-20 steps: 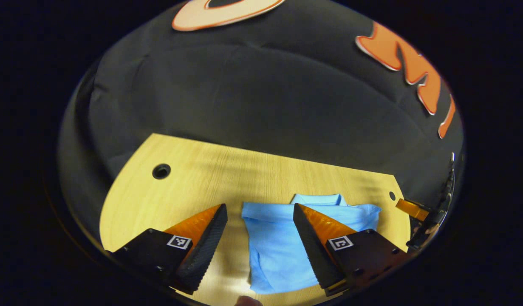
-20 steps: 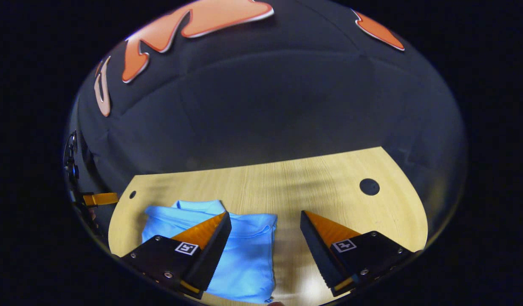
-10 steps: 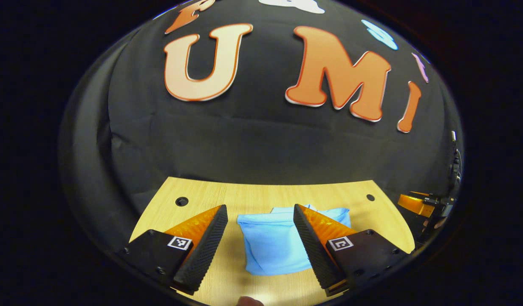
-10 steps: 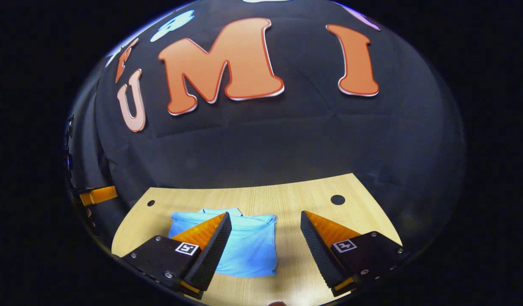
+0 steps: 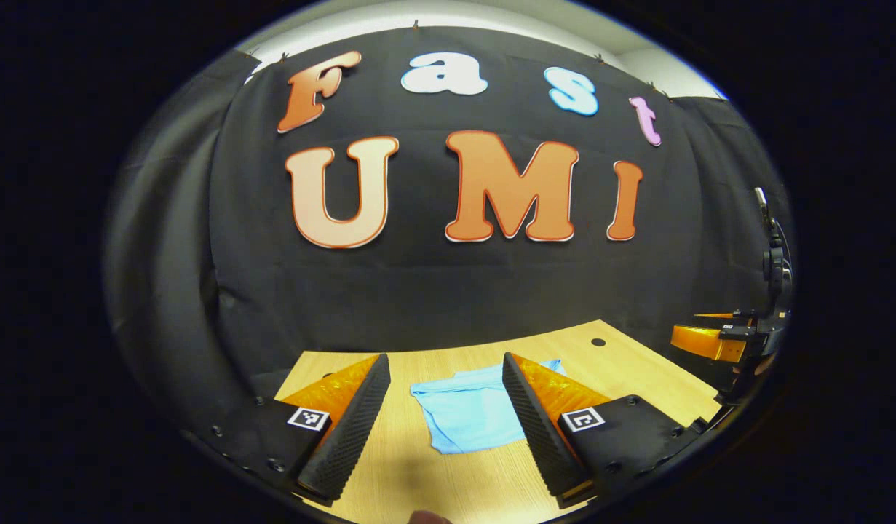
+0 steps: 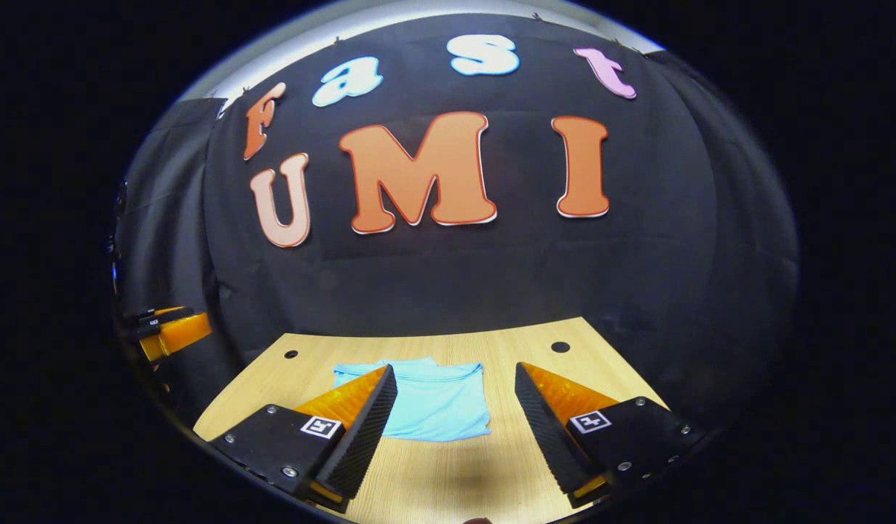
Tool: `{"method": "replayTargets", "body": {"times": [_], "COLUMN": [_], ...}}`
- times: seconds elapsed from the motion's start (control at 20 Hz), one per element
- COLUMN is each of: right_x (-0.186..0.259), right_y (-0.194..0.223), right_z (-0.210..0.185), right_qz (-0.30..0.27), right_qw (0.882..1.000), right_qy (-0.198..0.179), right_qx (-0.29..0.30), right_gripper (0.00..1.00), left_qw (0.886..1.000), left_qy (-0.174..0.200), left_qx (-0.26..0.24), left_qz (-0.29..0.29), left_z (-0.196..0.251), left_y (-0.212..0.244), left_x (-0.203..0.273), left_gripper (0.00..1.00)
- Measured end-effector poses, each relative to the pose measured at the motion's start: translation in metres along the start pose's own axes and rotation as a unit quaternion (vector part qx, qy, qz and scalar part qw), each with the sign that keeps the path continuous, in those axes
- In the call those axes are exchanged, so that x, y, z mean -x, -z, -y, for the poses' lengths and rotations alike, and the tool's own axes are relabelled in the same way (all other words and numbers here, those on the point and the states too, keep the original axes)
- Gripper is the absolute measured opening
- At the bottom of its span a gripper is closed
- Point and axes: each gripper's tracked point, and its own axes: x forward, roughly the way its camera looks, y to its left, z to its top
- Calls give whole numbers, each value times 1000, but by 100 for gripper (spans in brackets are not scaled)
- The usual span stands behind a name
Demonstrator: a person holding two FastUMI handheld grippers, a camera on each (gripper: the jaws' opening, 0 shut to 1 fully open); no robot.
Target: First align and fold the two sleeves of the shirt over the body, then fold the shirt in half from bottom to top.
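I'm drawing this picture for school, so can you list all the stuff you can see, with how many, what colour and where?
shirt: one, light blue, folded flat on the table in front of both grippers.
table: one, light wood, under the shirt.
cable holes: two in the right gripper view, dark, near the table's far corners.
booth wall: one, black cloth, behind the table.
left hand-held gripper: one, raised above the table's near side, fingers apart, holding nothing.
right hand-held gripper: one, raised above the table's near side, fingers apart, holding nothing.
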Motion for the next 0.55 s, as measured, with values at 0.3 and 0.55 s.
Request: {"method": "replayTargets", "body": {"times": [0.3,0.55], "right_x": [57,62], "right_y": [7,-7], "right_z": [-14,-13], "right_qz": [23,51], "right_qw": [1000,999], "right_qy": [7,-2], "right_qx": [10,17], "right_gripper": [98,98], "left_qw": [1000,997], "left_qy": [-13,-53], "left_qx": [2,-8], "left_qz": [24,55], "left_z": [8,2], "left_y": [4,-4], "left_x": [57,93], "left_gripper": [100,100]}}
